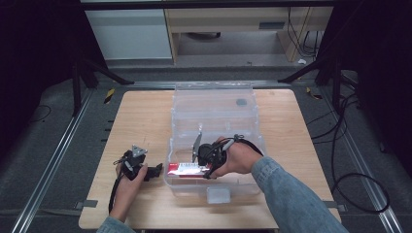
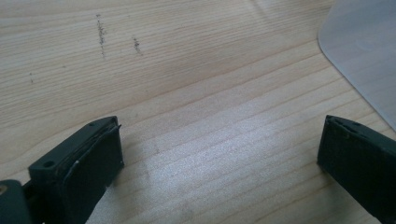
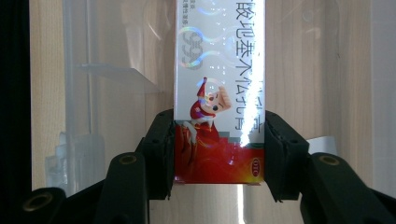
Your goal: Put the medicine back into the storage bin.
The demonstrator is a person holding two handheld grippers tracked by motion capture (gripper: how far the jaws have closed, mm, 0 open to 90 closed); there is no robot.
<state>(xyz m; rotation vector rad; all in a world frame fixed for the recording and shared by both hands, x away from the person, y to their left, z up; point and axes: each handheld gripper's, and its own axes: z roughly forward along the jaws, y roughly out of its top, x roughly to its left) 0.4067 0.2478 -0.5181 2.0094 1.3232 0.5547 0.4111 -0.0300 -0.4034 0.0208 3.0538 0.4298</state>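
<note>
A clear plastic box (image 1: 214, 104) stands open in the middle of the wooden table (image 1: 141, 116). Inside its near end my right gripper (image 1: 200, 162) is shut on a red and white medicine carton (image 1: 184, 170), which lies flat and points left. In the right gripper view the carton (image 3: 219, 88) sits squeezed between both black jaws, my right gripper (image 3: 219, 149) holding its red end. My left gripper (image 1: 154, 171) rests on the table just left of the box, held in the person's left hand. Its jaws stand wide apart over bare wood in the left gripper view, left gripper (image 2: 219, 154) open and holding nothing.
The box's clear wall (image 3: 88, 93) and a corner of it (image 2: 369, 51) lie close to both grippers. A grey latch (image 1: 217, 195) sticks out at the box's near side. Dark floor, metal rails (image 1: 53, 160) and cables (image 1: 350, 160) surround the table.
</note>
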